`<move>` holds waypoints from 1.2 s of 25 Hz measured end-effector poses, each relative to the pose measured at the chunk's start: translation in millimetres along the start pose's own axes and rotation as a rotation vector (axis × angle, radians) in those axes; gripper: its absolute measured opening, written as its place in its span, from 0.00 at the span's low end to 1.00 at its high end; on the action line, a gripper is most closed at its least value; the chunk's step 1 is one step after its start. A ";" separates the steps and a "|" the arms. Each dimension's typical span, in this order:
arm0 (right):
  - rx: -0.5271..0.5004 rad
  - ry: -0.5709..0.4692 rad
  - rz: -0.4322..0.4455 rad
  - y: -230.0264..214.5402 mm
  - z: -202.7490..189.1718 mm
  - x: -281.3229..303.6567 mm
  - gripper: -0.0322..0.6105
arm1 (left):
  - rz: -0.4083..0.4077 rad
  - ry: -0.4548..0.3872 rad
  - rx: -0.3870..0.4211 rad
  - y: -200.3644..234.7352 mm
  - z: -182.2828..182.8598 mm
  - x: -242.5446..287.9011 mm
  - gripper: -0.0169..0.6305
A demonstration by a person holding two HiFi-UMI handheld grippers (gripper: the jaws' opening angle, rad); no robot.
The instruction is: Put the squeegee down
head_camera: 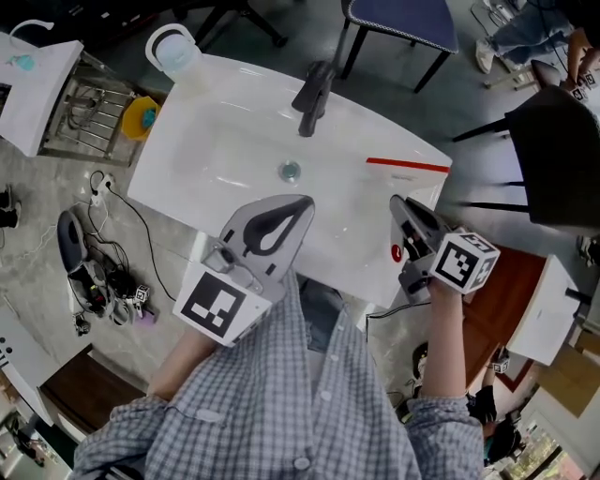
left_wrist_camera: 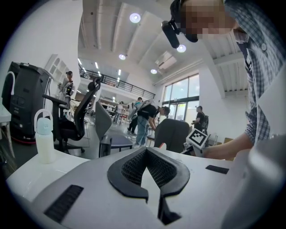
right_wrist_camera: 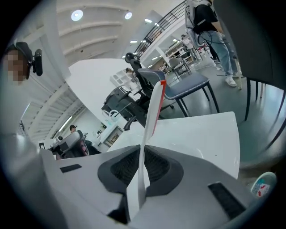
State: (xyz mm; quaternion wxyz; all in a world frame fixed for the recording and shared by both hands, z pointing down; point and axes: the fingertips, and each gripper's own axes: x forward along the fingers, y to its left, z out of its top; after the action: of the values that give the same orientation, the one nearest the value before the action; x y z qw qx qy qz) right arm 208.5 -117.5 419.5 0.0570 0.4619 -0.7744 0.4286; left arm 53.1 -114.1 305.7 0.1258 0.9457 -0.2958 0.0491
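Observation:
The squeegee point(head_camera: 408, 166) is a thin white handle with a red blade edge. It hangs over the right side of the white sink point(head_camera: 216, 141), and my right gripper point(head_camera: 397, 204) is shut on its handle. In the right gripper view the squeegee point(right_wrist_camera: 152, 116) stands up between the dark pads of the right gripper point(right_wrist_camera: 142, 157). My left gripper point(head_camera: 302, 204) hovers over the basin's near edge, shut with nothing in it. In the left gripper view the left gripper point(left_wrist_camera: 145, 154) shows its tips meeting, with only a small hollow behind them.
A dark faucet point(head_camera: 314, 94) stands at the basin's far rim, with the drain point(head_camera: 290, 171) below it. A clear bottle point(head_camera: 173, 52) sits on the far left corner. A blue chair point(head_camera: 403, 19) and a black chair point(head_camera: 553, 159) stand behind and to the right. Cables point(head_camera: 103, 272) lie on the floor at left.

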 end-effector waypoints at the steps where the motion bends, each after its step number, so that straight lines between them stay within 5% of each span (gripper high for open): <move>1: -0.016 0.012 0.013 -0.7 0.4 1.2 0.09 | 0.006 -0.001 -0.001 -0.7 -0.4 -0.1 0.03; 19: -0.135 0.404 0.093 -54.0 -16.7 21.3 0.09 | 0.082 0.011 -0.023 -2.0 -7.2 9.8 0.03; 30: -0.184 0.553 0.083 -83.4 -11.0 26.5 0.09 | 0.109 0.021 -0.020 -5.9 -14.2 11.4 0.03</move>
State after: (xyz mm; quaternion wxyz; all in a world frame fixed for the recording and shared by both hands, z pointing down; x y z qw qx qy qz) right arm 253.9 -144.4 490.2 0.2899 0.2884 -0.7834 0.4681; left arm 65.6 -111.9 320.0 0.1357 0.9263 -0.3458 0.0630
